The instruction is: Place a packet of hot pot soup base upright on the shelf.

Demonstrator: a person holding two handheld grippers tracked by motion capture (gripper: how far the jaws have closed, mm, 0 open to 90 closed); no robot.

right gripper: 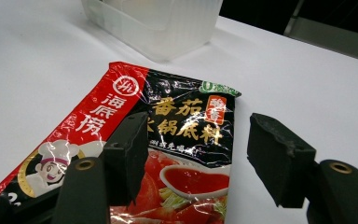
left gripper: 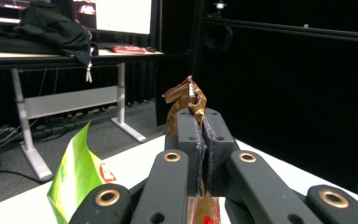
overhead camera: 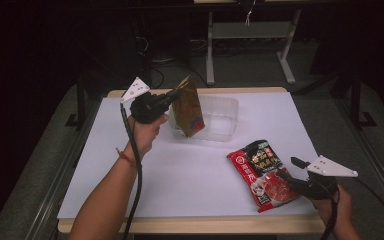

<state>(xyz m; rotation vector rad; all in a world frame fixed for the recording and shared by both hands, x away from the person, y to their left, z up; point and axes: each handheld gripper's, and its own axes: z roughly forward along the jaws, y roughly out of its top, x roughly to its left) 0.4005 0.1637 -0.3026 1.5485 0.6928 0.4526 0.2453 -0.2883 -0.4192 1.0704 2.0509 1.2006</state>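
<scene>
- Brown pouch [overhead camera: 189, 107] hangs in the upper middle of the high view, lifted off the white table [overhead camera: 180, 175] and tilted, with its lower corner over the near wall of the clear plastic tub [overhead camera: 225, 117].
- Left gripper [overhead camera: 172, 97] has its jaws clenched on the pouch's upper edge; in the left gripper view the two black jaws stand pressed together at centre frame, with the crumpled brown top of the pouch [left gripper: 186, 100] sticking out above them.
- Person's left hand [overhead camera: 147, 127] holds that gripper left of centre in the high view, the forearm coming in from the bottom edge.
- A green and yellow packet corner [left gripper: 74, 179] shows at the lower left of the left gripper view; what it belongs to I cannot tell.
- Red and black soup-base packet [overhead camera: 262, 172] lies flat on the table at the lower right of the high view, well apart from the tub.
- Right gripper [overhead camera: 290, 181] sits low at the packet's right end with its jaws released and wide; in the right gripper view the packet [right gripper: 177, 140] lies under and between them, the left jaw over its printed face, the right jaw over bare table beside it, neither pinching it.
- The tub [right gripper: 154, 23] stands at the top of the right gripper view, beyond the packet.
</scene>
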